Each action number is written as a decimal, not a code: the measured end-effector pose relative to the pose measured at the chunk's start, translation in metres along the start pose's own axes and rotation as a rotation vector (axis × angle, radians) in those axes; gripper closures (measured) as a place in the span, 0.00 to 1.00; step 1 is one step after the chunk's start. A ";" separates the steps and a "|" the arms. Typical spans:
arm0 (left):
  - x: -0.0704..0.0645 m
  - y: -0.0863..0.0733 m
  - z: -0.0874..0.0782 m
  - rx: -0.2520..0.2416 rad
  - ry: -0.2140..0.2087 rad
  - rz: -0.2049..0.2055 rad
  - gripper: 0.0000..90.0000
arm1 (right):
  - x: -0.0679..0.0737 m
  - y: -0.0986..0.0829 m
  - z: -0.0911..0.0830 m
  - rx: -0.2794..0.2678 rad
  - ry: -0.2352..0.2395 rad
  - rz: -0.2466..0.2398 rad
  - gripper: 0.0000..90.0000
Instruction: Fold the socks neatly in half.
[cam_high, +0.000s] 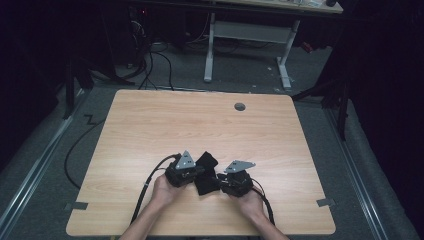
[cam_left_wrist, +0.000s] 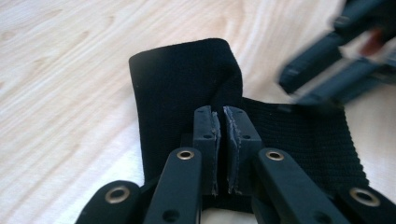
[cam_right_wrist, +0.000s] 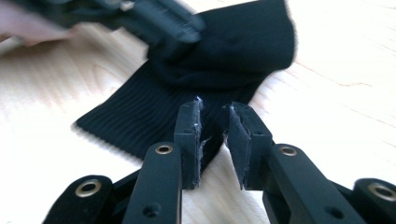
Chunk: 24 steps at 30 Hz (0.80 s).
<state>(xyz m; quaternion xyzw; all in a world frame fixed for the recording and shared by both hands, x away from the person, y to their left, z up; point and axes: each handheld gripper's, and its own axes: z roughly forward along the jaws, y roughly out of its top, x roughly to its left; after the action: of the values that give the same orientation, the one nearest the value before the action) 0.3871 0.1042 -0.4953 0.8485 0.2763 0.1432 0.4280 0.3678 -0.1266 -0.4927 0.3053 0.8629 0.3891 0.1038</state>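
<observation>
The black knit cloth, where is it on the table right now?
In the high view the black knit cloth lies near the table's front edge, about midway across, between the left tongs and the right tongs.

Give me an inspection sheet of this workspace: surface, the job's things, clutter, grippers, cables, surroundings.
Surface: light wooden table, with a round grommet hole near its far edge.
Job's things: one black knitted cloth, partly folded, lying near the front edge between the two grippers.
Clutter: nothing seen on the table.
Grippers: left gripper has its jaws nearly together over the cloth; whether it pinches fabric cannot be told. Right gripper has its jaws apart at the cloth's edge.
Cables: a black cable trails from the left gripper off the front edge; another black cable lies on the floor at left.
Surroundings: dark room, grey floor, a white-legged desk behind.
</observation>
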 end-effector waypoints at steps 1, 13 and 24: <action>0.003 0.000 0.001 -0.001 0.003 -0.005 0.93 | 0.002 0.000 0.000 0.001 0.003 -0.006 0.82; 0.016 0.012 0.001 -0.001 -0.006 -0.008 0.94 | -0.002 0.003 0.015 0.009 0.019 0.034 0.77; -0.018 0.013 -0.021 -0.017 -0.026 0.058 0.93 | -0.002 0.003 0.016 0.010 0.008 0.048 0.76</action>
<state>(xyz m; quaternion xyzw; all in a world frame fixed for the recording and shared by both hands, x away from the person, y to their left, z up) 0.3671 0.1012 -0.4724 0.8544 0.2447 0.1468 0.4342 0.3773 -0.1163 -0.5019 0.3250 0.8577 0.3883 0.0891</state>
